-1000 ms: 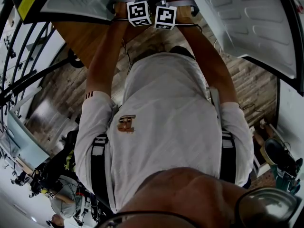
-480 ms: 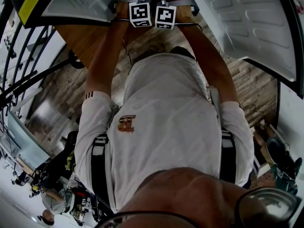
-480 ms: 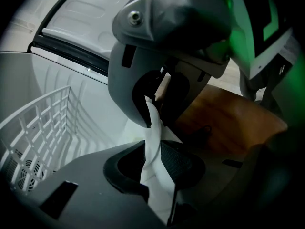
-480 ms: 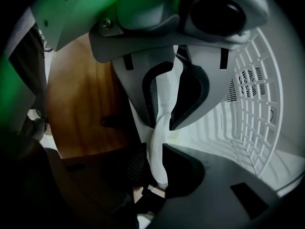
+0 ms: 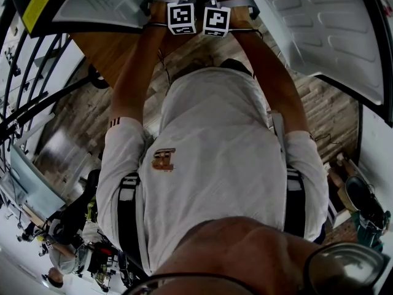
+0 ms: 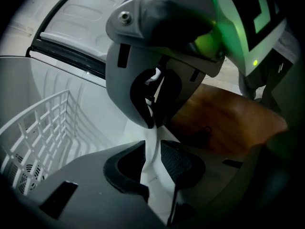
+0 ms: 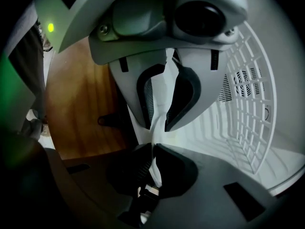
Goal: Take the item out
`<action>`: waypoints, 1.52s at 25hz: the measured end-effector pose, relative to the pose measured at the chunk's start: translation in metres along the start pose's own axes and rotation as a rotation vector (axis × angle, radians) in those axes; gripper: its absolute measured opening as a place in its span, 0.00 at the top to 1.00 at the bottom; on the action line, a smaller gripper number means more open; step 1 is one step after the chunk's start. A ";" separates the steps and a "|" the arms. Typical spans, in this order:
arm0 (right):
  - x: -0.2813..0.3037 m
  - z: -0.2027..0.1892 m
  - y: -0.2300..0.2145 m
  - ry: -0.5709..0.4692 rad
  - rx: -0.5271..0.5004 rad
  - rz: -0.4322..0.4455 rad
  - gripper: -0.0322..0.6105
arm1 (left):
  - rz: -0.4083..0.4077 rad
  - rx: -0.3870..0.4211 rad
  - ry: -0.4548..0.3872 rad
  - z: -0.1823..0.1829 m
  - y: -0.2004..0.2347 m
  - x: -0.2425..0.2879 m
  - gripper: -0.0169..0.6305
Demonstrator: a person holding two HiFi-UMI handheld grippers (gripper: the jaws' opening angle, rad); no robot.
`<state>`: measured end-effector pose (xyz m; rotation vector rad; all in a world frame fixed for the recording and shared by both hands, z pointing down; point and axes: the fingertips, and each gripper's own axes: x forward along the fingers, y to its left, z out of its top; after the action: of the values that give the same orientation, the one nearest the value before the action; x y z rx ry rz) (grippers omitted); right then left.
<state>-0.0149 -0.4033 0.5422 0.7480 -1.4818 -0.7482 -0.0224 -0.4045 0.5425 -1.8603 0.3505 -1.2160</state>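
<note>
Plainly, both grippers pinch one thin white sheet-like item. The left gripper and the right gripper face each other, each with its jaws nearly together on the item's edge. It hangs inside a white tub, with a wire basket near at 9 o'clock in the left gripper view. Uneven pulling could tear it or slip it free, and the basket's wires might snag it. In the head view the open lid is at 1 o'clock and the plank floor at 3.

Claws: my left claw and my right claw are close, side by side.
Sheet: a thin sheet sits between both.
Basket: the basket is just beside them.
Lid: the lid is on my right.
</note>
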 end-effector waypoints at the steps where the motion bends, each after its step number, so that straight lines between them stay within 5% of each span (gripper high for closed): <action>1: -0.001 0.000 -0.002 -0.002 0.004 -0.006 0.87 | 0.001 0.002 0.000 0.000 0.000 0.000 0.81; 17: -0.010 0.004 -0.020 -0.037 0.030 -0.089 0.89 | 0.154 0.040 0.014 0.004 0.017 -0.001 0.92; 38: -0.014 0.007 -0.030 -0.056 0.021 -0.151 0.89 | 0.211 0.059 -0.009 0.015 0.020 -0.012 0.93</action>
<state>-0.0206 -0.4091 0.5100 0.8679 -1.4973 -0.8745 -0.0116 -0.4008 0.5175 -1.7303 0.4886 -1.0632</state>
